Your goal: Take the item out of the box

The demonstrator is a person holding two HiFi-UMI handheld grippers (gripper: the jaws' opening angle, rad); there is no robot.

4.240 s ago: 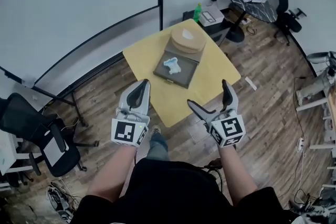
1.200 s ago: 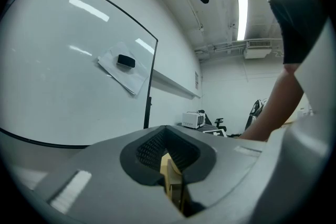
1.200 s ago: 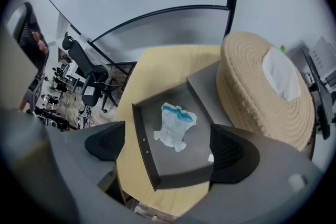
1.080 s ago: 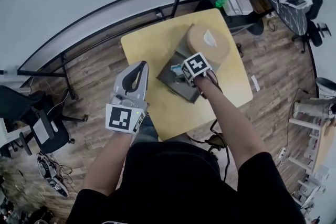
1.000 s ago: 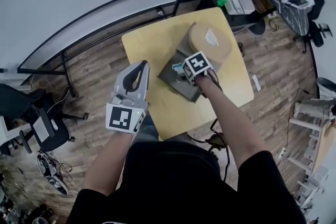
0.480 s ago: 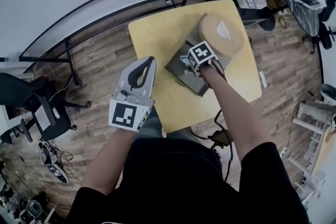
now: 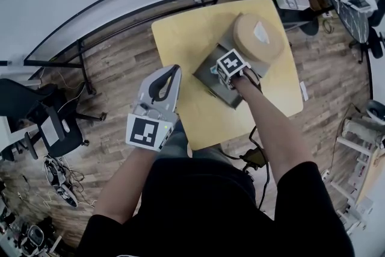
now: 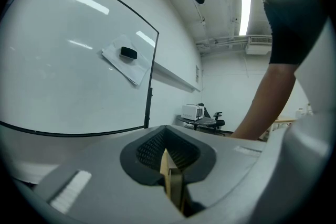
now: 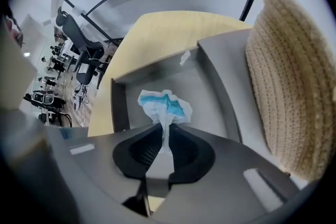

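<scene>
Nearest the person, the left gripper is held out over the wooden floor just short of the table's near edge, its jaws pressed together with nothing between them. Farther out, the right gripper points steeply down into the grey box, where its jaws have just been closing. They are now pinched on the lower edge of the item, a crumpled white-and-blue packet. The packet is inside the box, its bulk spread just past the jaw tips above the grey bottom, near the middle of the compartment; whether it touches the bottom I cannot tell. Just beyond the box, on its far side, sits a round woven lid — tan, ribbed, close against the box. Both rest on the yellow table. Past the table stands a whiteboard, with a black office chair off to the left on the floor.
</scene>
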